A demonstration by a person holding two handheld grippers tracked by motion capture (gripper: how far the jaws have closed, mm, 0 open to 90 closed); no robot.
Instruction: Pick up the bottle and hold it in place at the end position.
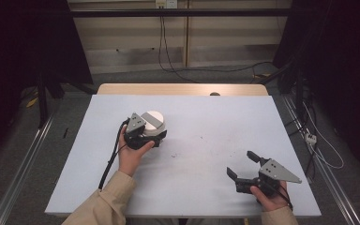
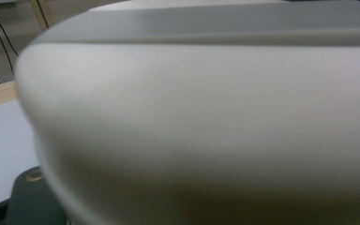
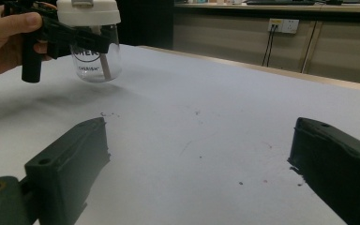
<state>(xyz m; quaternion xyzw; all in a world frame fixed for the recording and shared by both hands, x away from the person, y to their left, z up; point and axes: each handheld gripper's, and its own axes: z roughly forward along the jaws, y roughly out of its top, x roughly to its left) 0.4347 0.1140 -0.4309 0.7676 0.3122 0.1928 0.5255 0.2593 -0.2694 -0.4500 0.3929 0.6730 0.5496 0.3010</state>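
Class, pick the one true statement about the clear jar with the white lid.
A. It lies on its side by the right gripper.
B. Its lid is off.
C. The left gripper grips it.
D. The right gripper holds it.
C: the left gripper is clamped around the jar, while the right gripper stands open and apart.

You are looking at a clear glass jar with a white lid; it is standing upright, off the pale blue table, its body bearing dark printed lettering, its lid carrying a grey band.
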